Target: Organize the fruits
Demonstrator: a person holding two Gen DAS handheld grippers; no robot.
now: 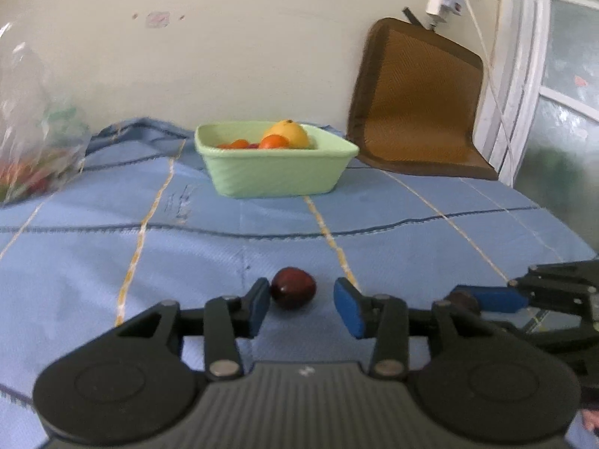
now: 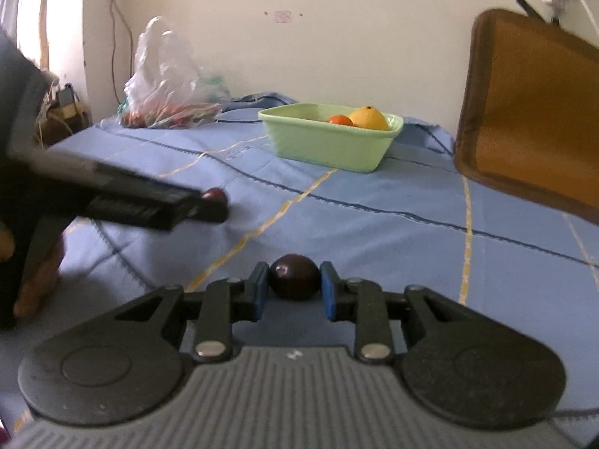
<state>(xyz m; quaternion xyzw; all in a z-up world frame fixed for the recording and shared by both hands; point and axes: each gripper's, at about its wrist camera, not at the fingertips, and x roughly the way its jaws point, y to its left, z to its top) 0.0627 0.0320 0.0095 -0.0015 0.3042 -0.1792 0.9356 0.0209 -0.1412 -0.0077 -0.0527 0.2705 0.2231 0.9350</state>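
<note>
A dark red plum (image 1: 293, 287) lies on the blue cloth between the pads of my open left gripper (image 1: 302, 301), touching the left pad and apart from the right one. My right gripper (image 2: 294, 286) is shut on a second dark plum (image 2: 294, 277); it also shows in the left wrist view (image 1: 486, 299). A green basket (image 1: 277, 172) farther back holds a yellow fruit (image 1: 287, 133) and orange fruits (image 1: 274, 142); the basket also shows in the right wrist view (image 2: 329, 138). The left gripper and its plum (image 2: 214, 195) show at the left of the right wrist view.
A clear plastic bag (image 2: 168, 86) with more fruit sits at the back left. A brown cushion (image 1: 419, 104) leans on the wall at the back right. A white cable (image 1: 483, 48) hangs by the window frame.
</note>
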